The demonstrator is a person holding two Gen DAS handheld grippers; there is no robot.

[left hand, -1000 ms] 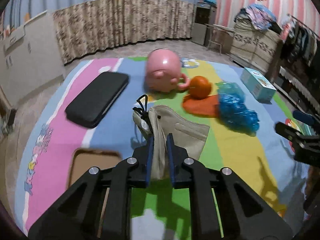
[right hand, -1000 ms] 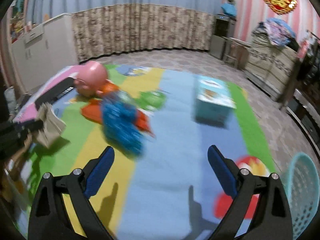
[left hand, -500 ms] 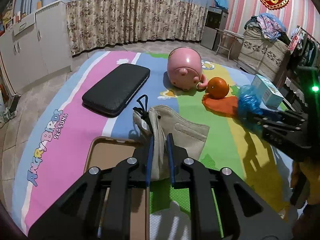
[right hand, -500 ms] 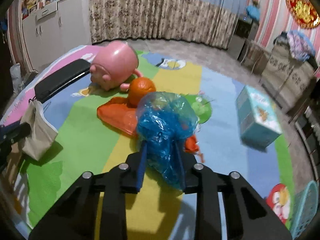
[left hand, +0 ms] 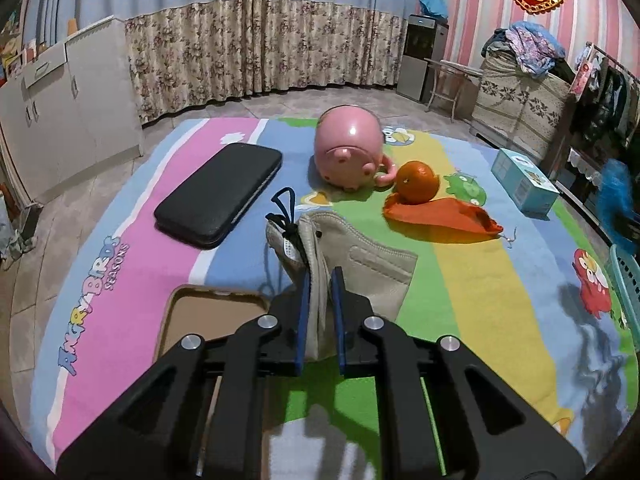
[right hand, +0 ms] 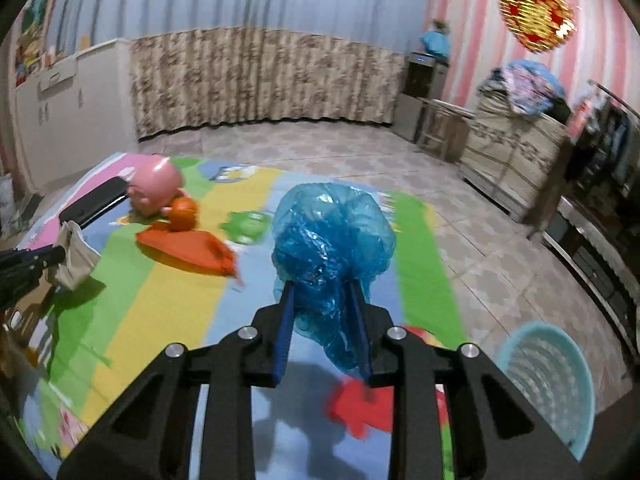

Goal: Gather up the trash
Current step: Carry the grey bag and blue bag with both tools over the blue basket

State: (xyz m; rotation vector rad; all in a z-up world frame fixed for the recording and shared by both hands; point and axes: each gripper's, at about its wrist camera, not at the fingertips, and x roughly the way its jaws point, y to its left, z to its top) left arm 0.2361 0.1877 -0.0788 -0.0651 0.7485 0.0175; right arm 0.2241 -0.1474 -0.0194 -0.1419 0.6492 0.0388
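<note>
Right gripper (right hand: 322, 300) points forward and down over the play mat (right hand: 180, 280), its blue pads pinched on a crumpled, translucent blue plastic bag (right hand: 332, 236) that bulges above the fingertips, lifted clear of the mat. Left gripper (left hand: 320, 280), also tilted down, clamps narrowly on a beige fabric pouch (left hand: 360, 268) with a dark drawstring loop, whose body sags onto the mat. Beyond the pouch, on the striped cartoon mat, lie a flat black case (left hand: 220, 196), a glossy pink pig-shaped pot (left hand: 350, 148), a round orange (left hand: 418, 176) touching a limp orange cloth (left hand: 440, 216), and a light-blue box (left hand: 524, 180) farther right. Just beside the pouch, nearer the camera, sits a brown tray (left hand: 212, 312). A pale-blue ribbed plastic basket (right hand: 548, 380) stands right of the bag, at the mat's edge.
</note>
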